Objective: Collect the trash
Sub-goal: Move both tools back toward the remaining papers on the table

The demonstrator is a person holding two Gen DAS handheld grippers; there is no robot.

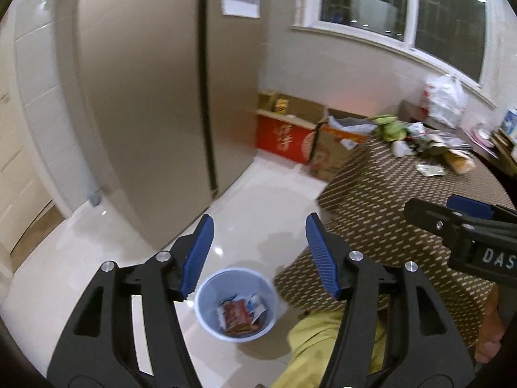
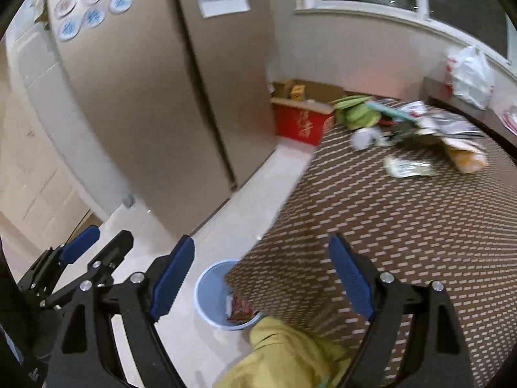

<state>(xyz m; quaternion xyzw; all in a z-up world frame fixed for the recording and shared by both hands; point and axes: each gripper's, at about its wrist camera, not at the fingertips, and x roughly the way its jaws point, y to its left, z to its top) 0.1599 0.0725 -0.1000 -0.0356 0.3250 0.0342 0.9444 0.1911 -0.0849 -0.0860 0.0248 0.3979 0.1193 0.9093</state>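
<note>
While both claws hang in the air with nothing between their blue pads, the left gripper (image 1: 260,245) is spread wide above the pale blue bin (image 1: 237,304) on the white floor (image 1: 258,190). Inside the bin lie a red-brown snack wrapper (image 1: 237,318) and a white-and-blue packet (image 1: 257,305). Over the table's edge, the right gripper (image 2: 261,271) is likewise wide open and empty. More trash (image 2: 429,139) sits well apart at the far end of the patterned tablecloth (image 2: 404,226): green wrappers, a white cup on its side, an orange bag. Beyond it, an open red box (image 2: 302,124) holds a yellow carton; its other contents are unclear.
</note>
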